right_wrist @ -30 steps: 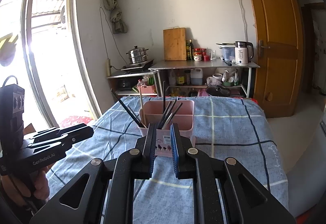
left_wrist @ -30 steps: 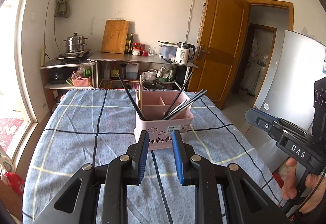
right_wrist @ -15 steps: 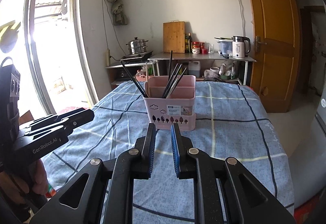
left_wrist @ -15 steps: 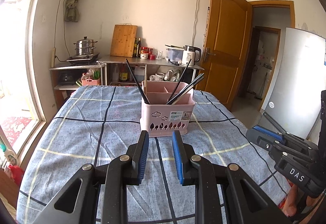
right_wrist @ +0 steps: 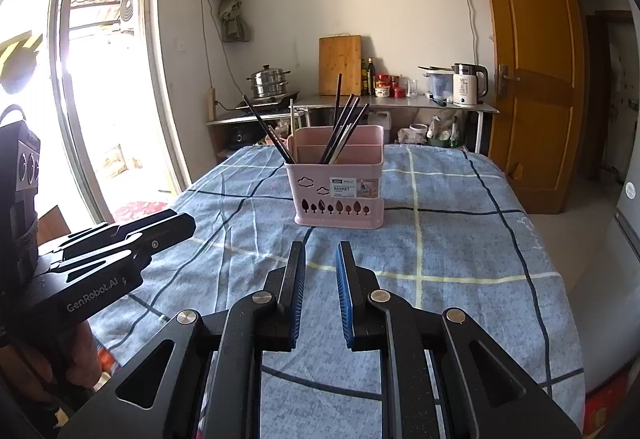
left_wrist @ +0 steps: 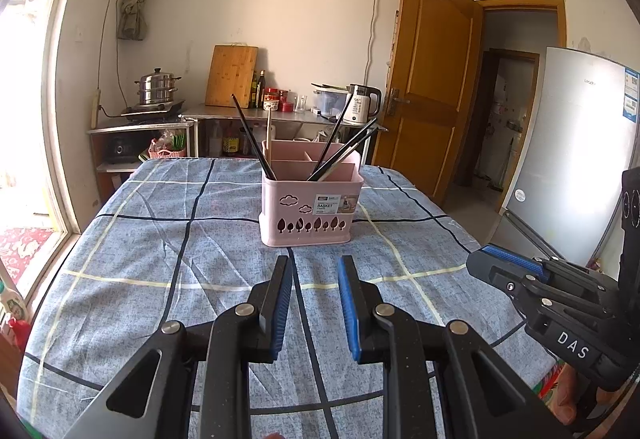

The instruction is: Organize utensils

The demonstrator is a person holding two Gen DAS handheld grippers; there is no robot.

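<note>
A pink utensil basket [left_wrist: 312, 211] stands upright on the blue checked tablecloth [left_wrist: 160, 263]; it also shows in the right wrist view [right_wrist: 340, 195]. Several dark chopsticks [left_wrist: 340, 147] and a pale one lean in its compartments. My left gripper [left_wrist: 314, 269] is open and empty, a short way in front of the basket. My right gripper [right_wrist: 320, 253] is open and empty, also in front of the basket. Each gripper shows at the edge of the other's view: the right one [left_wrist: 516, 271] and the left one [right_wrist: 160, 227].
A steel counter [left_wrist: 280, 115] behind the table holds a kettle [left_wrist: 362, 105], jars and a cutting board. A steamer pot [left_wrist: 156, 89] sits on a shelf at left. A wooden door [left_wrist: 432, 79] and a fridge [left_wrist: 576, 151] stand at right, a window [right_wrist: 104, 79] at left.
Both grippers have drawn back and lowered from the basket, which now looks farther away. Both stay open and empty.
</note>
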